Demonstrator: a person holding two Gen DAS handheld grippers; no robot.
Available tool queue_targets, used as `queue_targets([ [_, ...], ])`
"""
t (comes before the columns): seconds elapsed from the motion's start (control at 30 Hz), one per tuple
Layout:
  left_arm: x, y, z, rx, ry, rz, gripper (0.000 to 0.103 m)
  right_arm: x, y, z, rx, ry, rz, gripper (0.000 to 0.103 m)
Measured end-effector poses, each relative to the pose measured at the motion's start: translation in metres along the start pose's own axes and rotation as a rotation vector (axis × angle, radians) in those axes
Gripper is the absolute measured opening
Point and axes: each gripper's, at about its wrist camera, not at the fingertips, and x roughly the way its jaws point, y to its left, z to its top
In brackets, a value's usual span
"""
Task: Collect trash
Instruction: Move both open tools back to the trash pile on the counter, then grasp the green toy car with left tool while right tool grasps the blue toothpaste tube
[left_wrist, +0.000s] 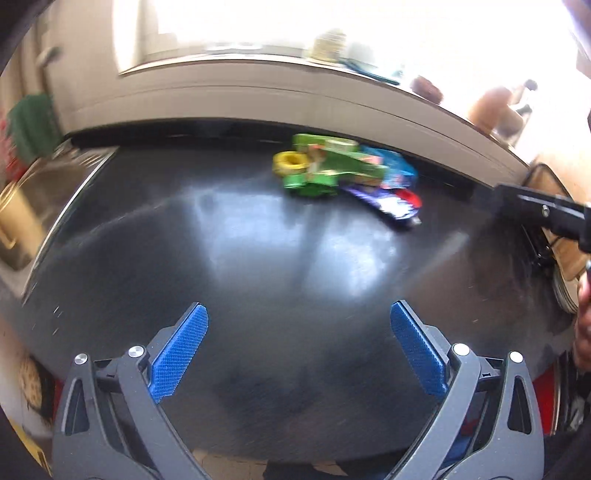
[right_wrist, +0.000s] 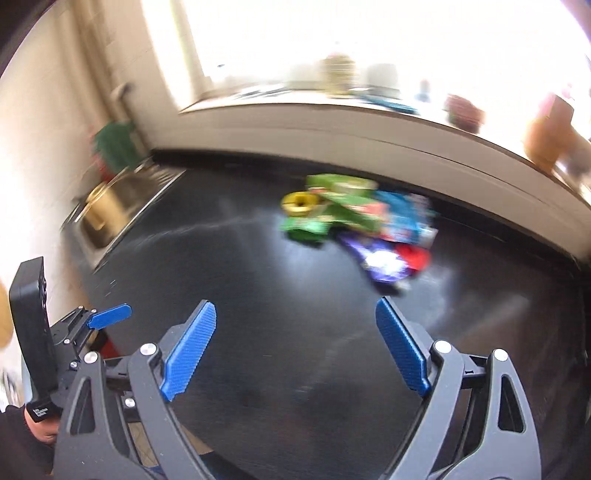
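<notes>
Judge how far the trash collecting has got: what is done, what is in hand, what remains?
Done: nothing that shows. The trash pile of wrappers and a yellow ring lies uncollected on the dark counter by the wall. In hand: nothing; left gripper and right gripper are open and empty. Left: gathering everything.

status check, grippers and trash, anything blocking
Left gripper open, empty. Right gripper open, empty. Trash pile untouched at back of counter. Nothing in the way.
</notes>
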Motion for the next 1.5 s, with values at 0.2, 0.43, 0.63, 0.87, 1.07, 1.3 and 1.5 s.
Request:
queue_targets([
  [0.2, 0.021, -0.05, 0.02, 0.081, 0.021, -0.016, 0.096, -0.008, -0.053, -0.015, 0.08, -0.001, -0.011, 0.085],
  [0.43, 0.049, -0.059, 0.044, 0.125, 0.032, 0.015, 0.096, 0.007, -0.067, -0.013, 0.057, 0.029, 0.034, 0.085],
  [0.63, 0.091, -0.05, 0.077, 0.248, -0.004, -0.004, 0.096, 0.04, -0.079, -0.004, 0.008, 0.091, 0.115, 0.085],
  [0.87, 0.162, -0.033, 0.112, 0.502, 0.05, -0.063, 0.096, 0.098, -0.098, 0.013, -0.036, 0.193, 0.147, 0.085],
  [1.07, 0.222, -0.015, 0.133, 0.557, 0.137, -0.128, 0.096, 0.145, -0.106, 0.022, -0.053, 0.269, 0.162, 0.085],
  [1.3, 0.248, -0.014, 0.135, 0.608, 0.175, -0.236, 0.096, 0.199, -0.109, 0.026, -0.085, 0.36, 0.186, 0.085],
  [1.5, 0.233, -0.026, 0.115, 0.663, 0.191, -0.311, 0.096, 0.211, -0.105, 0.029, -0.167, 0.382, 0.187, 0.081],
])
